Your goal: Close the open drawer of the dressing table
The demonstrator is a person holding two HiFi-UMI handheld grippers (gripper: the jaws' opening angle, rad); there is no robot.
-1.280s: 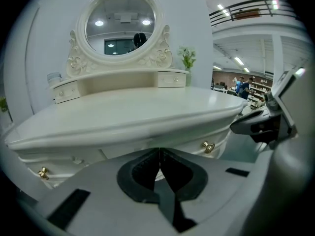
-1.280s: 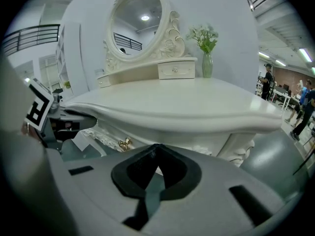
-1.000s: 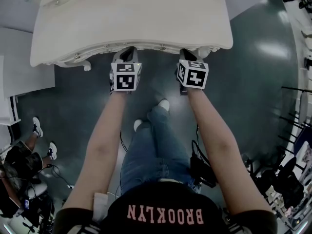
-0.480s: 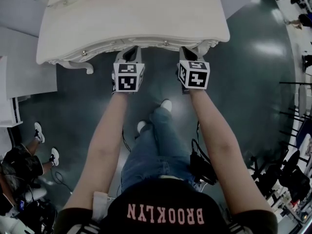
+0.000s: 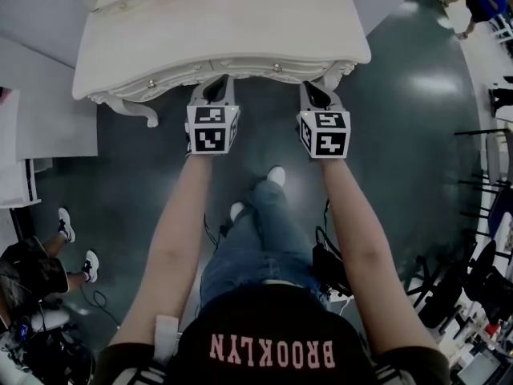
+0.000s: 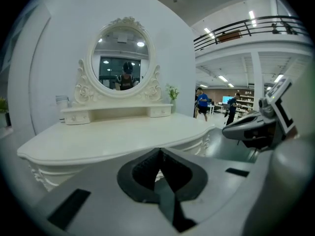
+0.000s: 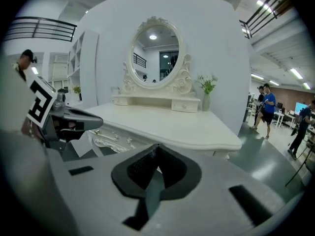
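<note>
The left claw [image 5: 215, 85] and right claw [image 5: 316, 93], held side by side on outstretched forearms, point at the carved front edge of the cream dressing table [image 5: 224, 30], above the person's white shoes [image 5: 275, 175] on the dark floor [image 5: 401, 135].

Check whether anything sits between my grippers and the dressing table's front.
Nothing visible does. The left gripper and right gripper both point at the front edge of the dressing table, jaws together and empty, with only bare floor below them. In the head view no drawer visibly sticks out.
</note>
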